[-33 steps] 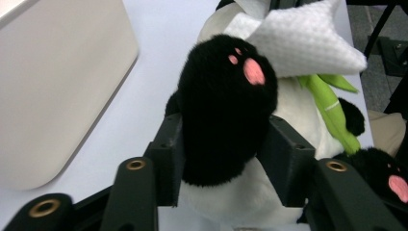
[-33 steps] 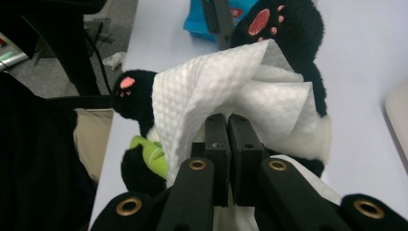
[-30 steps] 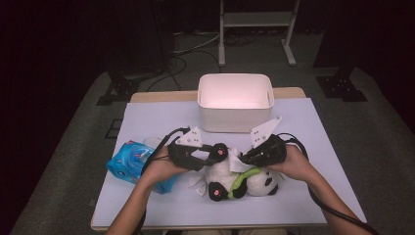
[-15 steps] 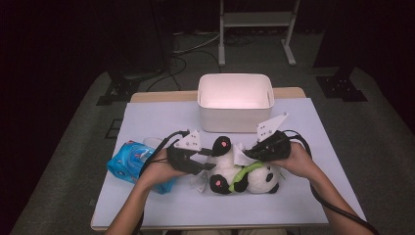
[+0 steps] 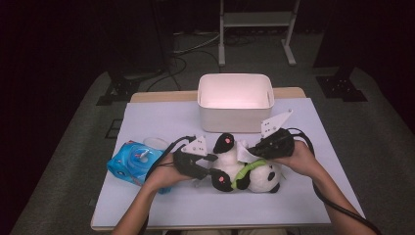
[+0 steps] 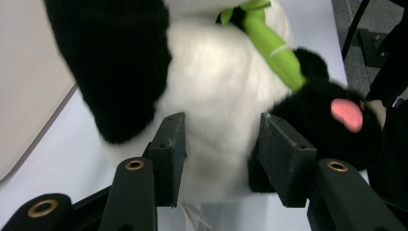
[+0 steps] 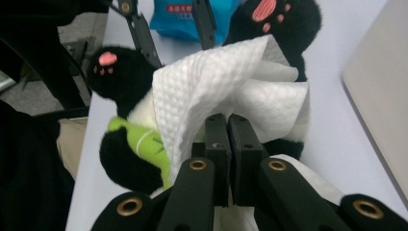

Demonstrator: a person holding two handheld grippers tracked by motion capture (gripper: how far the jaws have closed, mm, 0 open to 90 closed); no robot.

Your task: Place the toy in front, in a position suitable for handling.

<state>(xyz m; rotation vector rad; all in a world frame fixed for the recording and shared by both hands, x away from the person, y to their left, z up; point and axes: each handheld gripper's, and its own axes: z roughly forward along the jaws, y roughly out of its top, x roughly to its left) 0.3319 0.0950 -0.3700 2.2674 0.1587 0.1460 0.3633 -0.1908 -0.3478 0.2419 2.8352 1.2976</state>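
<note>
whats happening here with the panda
A person is working on a plush panda lying on the table in front of a white bin. The left tongs straddle its white body, steadying it. The right tongs are shut on a white paper towel held against the toy, apparently wiping it.

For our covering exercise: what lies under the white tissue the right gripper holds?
Under the white tissue pinched by the right gripper lies the plush panda: black paws and green ribbon show, while its belly beneath the sheet is covered.
</note>
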